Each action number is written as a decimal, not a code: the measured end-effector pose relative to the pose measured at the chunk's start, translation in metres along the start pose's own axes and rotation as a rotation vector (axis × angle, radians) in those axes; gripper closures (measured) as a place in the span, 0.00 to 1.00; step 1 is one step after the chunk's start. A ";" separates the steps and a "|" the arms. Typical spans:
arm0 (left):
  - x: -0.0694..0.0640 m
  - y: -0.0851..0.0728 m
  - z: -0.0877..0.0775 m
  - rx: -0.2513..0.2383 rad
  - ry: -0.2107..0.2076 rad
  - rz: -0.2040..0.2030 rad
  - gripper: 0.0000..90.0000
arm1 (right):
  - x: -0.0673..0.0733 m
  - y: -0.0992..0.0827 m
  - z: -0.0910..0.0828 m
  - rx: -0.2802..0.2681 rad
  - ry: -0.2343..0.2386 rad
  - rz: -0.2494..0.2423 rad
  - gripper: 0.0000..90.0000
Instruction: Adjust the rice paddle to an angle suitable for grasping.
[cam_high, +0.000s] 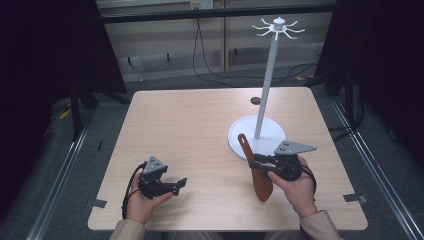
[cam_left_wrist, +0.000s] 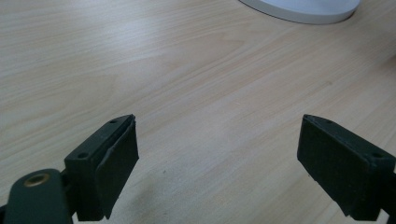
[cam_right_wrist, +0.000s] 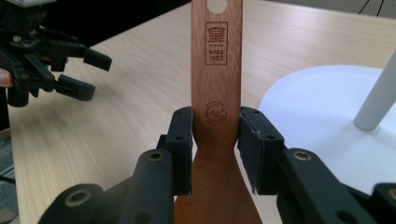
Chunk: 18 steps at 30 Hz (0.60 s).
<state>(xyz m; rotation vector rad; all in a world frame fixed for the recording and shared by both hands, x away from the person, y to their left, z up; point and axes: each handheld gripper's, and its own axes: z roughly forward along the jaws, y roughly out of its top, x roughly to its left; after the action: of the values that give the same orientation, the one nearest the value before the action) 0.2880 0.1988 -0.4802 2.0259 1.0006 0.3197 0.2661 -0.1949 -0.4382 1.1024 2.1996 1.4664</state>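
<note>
Right tool (cam_right_wrist: 215, 154) clamps wooden spatula (cam_right_wrist: 216, 65) stamped "SINCE 1983", "Ag+"; left tool (cam_left_wrist: 217, 168) gapes.

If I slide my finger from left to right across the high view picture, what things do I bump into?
Left tool → brown wooden spatula held in the right tool → white stand's pole.
</note>
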 end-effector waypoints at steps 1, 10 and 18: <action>0.000 0.000 0.000 0.000 0.000 0.000 0.14 | 0.000 0.000 0.000 0.000 0.000 0.000 0.74; -0.001 0.001 0.000 -0.008 -0.007 0.004 0.14 | 0.004 0.009 -0.006 -0.103 0.019 0.006 0.74; 0.000 0.001 0.000 -0.006 -0.002 0.002 0.14 | 0.004 0.011 -0.006 -0.151 0.020 -0.002 0.74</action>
<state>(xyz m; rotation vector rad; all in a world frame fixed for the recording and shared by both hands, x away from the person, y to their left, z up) 0.2884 0.1981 -0.4795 2.0210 0.9953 0.3209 0.2649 -0.1936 -0.4249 1.0401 2.0628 1.6197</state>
